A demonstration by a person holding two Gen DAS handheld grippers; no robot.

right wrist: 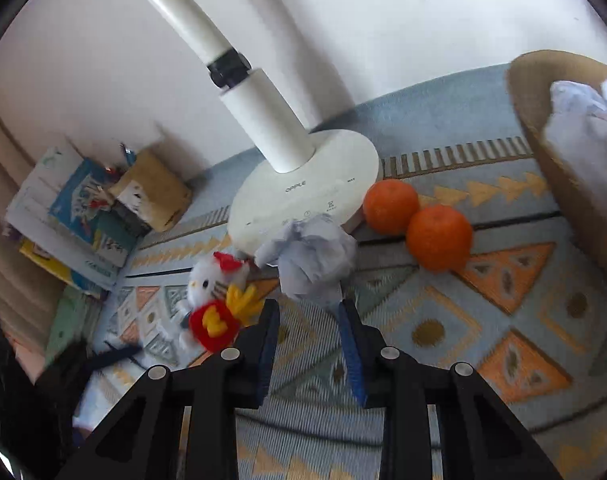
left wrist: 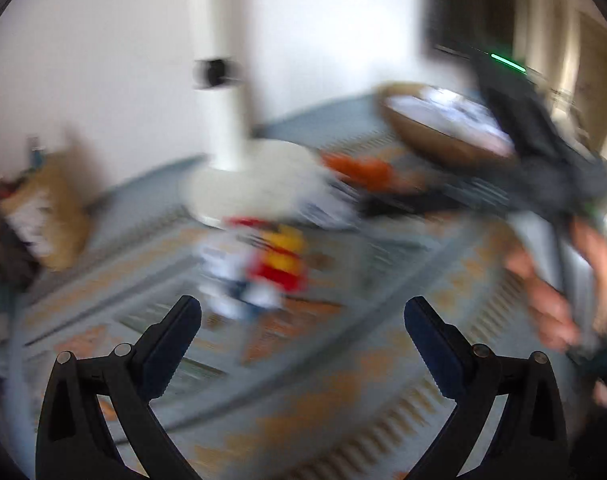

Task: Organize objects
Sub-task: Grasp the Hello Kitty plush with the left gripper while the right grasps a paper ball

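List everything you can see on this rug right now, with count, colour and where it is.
Crumpled white paper ball: one, white, against the lamp base, just beyond the right jaws.
White cat plush toy in a red outfit: one, left of the paper.
Round orange fruits: two, touching, right of the lamp base.
White lamp stand with round base: one, centre.
Tan woven basket: one, far right, white crumpled material inside.
Stack of books: several, left, by the wall.
Patterned blue-grey rug: one, underneath.
Left gripper: open.
Right gripper: open.
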